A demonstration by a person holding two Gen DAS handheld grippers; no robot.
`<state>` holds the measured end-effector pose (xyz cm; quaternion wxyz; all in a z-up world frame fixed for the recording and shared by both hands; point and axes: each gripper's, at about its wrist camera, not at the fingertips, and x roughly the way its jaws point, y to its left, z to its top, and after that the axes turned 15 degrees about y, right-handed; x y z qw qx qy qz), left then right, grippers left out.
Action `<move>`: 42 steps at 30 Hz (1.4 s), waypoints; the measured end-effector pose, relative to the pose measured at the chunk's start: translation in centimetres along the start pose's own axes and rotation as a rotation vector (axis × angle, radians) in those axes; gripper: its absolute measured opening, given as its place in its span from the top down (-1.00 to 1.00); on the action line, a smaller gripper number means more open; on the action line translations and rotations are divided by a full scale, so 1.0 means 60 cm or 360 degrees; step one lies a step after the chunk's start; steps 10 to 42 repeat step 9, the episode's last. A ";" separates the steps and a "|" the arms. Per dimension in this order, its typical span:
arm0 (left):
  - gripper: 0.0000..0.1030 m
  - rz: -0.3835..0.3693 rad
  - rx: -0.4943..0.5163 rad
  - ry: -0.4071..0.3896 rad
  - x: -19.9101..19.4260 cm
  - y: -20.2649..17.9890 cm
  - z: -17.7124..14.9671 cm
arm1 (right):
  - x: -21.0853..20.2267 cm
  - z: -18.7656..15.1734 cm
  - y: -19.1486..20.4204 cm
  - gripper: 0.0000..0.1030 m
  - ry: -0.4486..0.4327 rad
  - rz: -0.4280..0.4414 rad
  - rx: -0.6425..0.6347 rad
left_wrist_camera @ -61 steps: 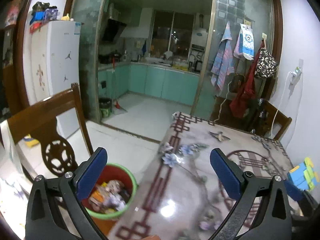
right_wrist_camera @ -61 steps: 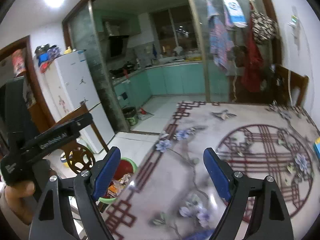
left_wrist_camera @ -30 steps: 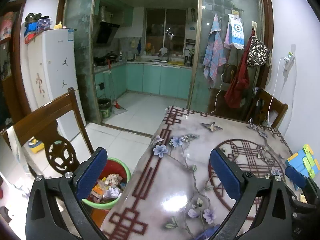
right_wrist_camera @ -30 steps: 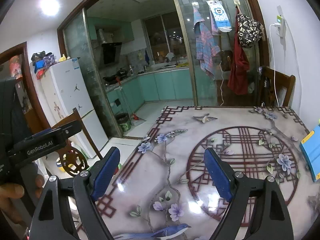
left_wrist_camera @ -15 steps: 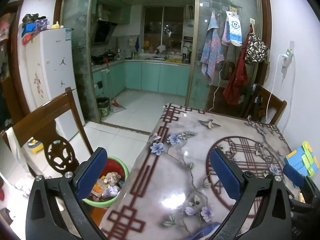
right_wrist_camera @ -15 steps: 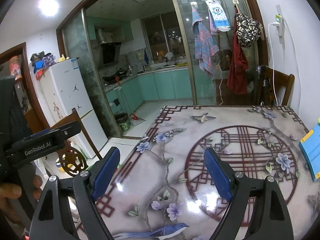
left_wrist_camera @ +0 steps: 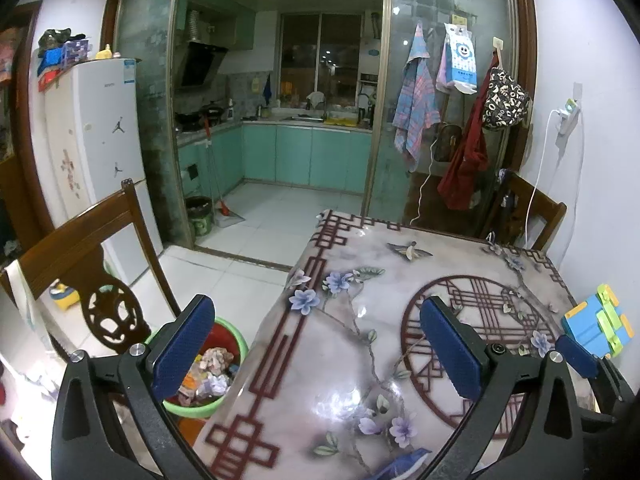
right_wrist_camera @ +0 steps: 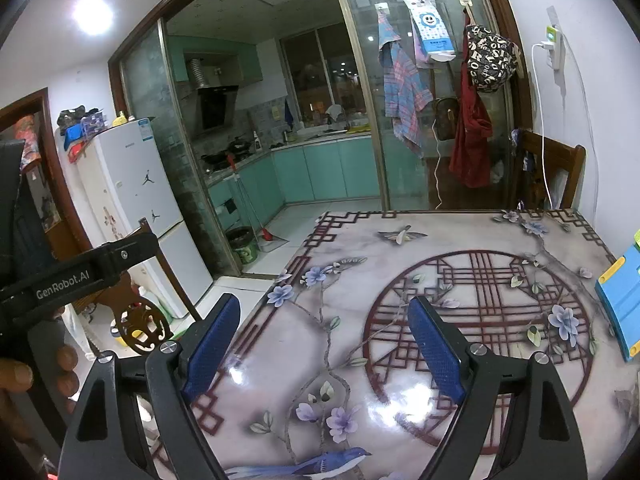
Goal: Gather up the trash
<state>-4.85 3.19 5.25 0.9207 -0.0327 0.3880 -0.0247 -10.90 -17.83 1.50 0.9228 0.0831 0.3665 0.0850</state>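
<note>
Both views pulled back from bin side since earlier frames — more tabletop visible. Left gripper and right gripper spread wide, empty. Trash bin at 7 o'clock, full. Step judged: scanning for remaining litter — none visible; next, locate a piece.
</note>
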 end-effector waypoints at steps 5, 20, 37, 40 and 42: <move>-1.00 -0.0013 0.0006 0.0021 0.004 -0.004 0.001 | 0.000 0.001 -0.005 -0.67 -0.0002 -0.0002 0.0008; -1.00 -0.0039 0.0021 0.0046 0.001 -0.010 0.001 | -0.001 0.006 -0.008 -0.67 0.0015 -0.0003 0.0019; -1.00 -0.0039 0.0021 0.0046 0.001 -0.010 0.001 | -0.001 0.006 -0.008 -0.67 0.0015 -0.0003 0.0019; -1.00 -0.0039 0.0021 0.0046 0.001 -0.010 0.001 | -0.001 0.006 -0.008 -0.67 0.0015 -0.0003 0.0019; -1.00 -0.0039 0.0021 0.0046 0.001 -0.010 0.001 | -0.001 0.006 -0.008 -0.67 0.0015 -0.0003 0.0019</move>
